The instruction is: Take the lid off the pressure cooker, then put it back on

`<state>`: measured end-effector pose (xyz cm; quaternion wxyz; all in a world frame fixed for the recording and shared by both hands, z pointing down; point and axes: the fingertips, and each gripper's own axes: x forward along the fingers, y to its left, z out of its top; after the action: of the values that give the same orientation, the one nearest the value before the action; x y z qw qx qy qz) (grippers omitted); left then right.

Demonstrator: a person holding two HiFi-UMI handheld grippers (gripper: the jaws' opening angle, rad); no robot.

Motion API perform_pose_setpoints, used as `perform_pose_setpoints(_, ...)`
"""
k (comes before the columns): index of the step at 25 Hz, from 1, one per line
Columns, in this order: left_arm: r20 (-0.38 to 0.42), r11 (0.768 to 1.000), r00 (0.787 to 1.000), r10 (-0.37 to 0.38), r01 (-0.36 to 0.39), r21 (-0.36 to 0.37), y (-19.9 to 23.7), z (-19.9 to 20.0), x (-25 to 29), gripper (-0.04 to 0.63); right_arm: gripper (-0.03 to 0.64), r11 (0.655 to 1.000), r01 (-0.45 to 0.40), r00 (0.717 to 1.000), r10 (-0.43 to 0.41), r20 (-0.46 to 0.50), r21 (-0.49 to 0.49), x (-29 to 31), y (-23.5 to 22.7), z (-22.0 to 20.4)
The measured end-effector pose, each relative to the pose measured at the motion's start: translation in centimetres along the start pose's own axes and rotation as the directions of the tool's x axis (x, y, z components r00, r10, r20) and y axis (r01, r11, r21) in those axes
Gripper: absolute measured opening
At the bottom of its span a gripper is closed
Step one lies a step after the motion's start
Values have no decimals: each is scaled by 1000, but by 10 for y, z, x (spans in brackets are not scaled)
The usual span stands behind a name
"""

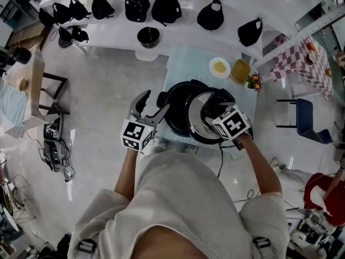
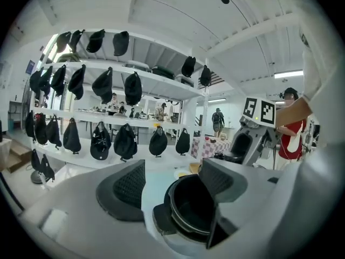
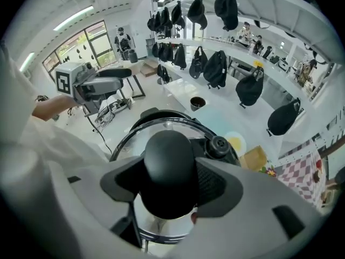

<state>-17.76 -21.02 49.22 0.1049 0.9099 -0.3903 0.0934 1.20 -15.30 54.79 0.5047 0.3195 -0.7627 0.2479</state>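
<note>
The black pressure cooker pot (image 1: 177, 106) stands uncovered on a small pale table (image 1: 188, 58). Its shiny lid (image 1: 198, 117) is lifted and overlaps the pot's right rim. My right gripper (image 1: 217, 103) points steeply down and is shut on the lid's black knob (image 3: 168, 166), with a pad on each side. A small black valve (image 3: 218, 144) sits on the lid (image 3: 161, 136) beside the knob. My left gripper (image 1: 152, 106) hangs open by the pot's left handle, holding nothing. In the left gripper view the empty pot (image 2: 191, 204) lies just beyond its spread jaws (image 2: 175, 182).
On the table behind the pot are a plate of yellow food (image 1: 219, 67), a yellow box (image 1: 240, 70) and small flowers (image 1: 253, 81). White shelves hold black caps (image 1: 137, 4) and a black bowl (image 1: 148, 36). A blue chair (image 1: 304, 120) stands to the right.
</note>
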Motion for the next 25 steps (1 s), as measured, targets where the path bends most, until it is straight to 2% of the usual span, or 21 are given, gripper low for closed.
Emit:
perform_pose_setpoints(11,7,997,997,73,-73,-13,39,-2,-27,324,275,998,-43,999,43,14,-40,33,25,52)
perform_pose_setpoints(19,2,997,997,73,-73,-18,45,-8,-28,324,275,998,-43,999,45,26,-51,48,29,65)
perform_pose_setpoints(25,2,997,997,71,-71,-10,44,-7,-23,324,275,996,-46,999,46,-4,-73,64,28,62)
